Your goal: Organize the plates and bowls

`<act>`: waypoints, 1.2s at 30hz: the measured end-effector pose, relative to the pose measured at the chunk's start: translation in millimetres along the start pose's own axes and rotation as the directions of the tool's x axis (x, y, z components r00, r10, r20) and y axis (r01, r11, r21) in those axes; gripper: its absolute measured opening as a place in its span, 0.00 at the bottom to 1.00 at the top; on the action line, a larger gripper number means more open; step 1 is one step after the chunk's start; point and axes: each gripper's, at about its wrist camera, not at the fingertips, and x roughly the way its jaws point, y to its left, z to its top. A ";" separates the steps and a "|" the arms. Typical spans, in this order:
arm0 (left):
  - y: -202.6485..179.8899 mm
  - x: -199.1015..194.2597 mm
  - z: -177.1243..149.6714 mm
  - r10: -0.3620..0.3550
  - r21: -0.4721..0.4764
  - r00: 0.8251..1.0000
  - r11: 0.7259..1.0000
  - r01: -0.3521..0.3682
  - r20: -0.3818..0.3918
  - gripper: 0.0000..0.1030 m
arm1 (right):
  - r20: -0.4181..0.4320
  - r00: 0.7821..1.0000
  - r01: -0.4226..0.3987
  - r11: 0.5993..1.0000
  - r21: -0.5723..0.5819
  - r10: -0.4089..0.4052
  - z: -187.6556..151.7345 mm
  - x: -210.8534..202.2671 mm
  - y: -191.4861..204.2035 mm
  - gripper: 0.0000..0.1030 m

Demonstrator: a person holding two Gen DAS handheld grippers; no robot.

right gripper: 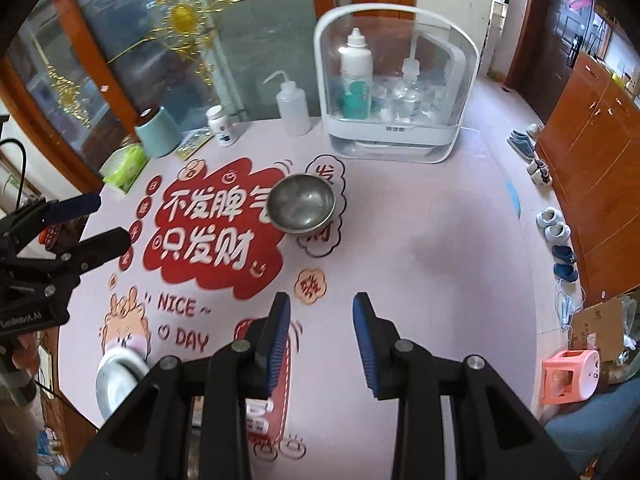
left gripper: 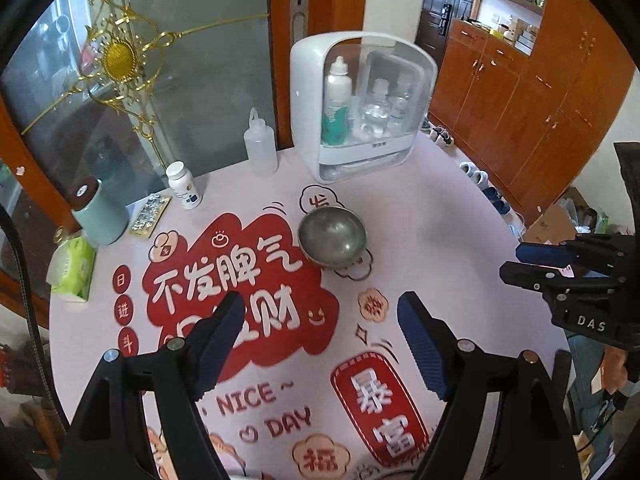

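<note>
A steel bowl (left gripper: 332,236) stands upright and empty on the pink printed tablecloth (left gripper: 420,240), near the table's middle; it also shows in the right wrist view (right gripper: 301,203). A steel plate (right gripper: 116,380) lies at the near left table edge in the right wrist view, partly hidden by my right gripper's arm. My left gripper (left gripper: 320,320) is open and empty, above the cloth short of the bowl; it also shows at the left of the right wrist view (right gripper: 100,220). My right gripper (right gripper: 321,316) is open and empty, nearer than the bowl; it also shows in the left wrist view (left gripper: 512,262).
At the table's back stand a white storage box with bottles (left gripper: 360,108), a squeeze bottle (left gripper: 260,148), a pill bottle (left gripper: 184,186), a mint cup (left gripper: 100,212), a blister pack (left gripper: 150,216) and a tissue pack (left gripper: 74,268). Shoes (right gripper: 556,228) and a pink stool (right gripper: 568,372) are on the floor at right.
</note>
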 end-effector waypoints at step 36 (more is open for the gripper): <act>49.1 289.4 36.8 -0.151 -0.292 0.963 0.953 0.082 -0.223 0.30 | -0.133 0.987 -0.054 0.961 0.272 0.093 75.9 235.1 -38.9 0.25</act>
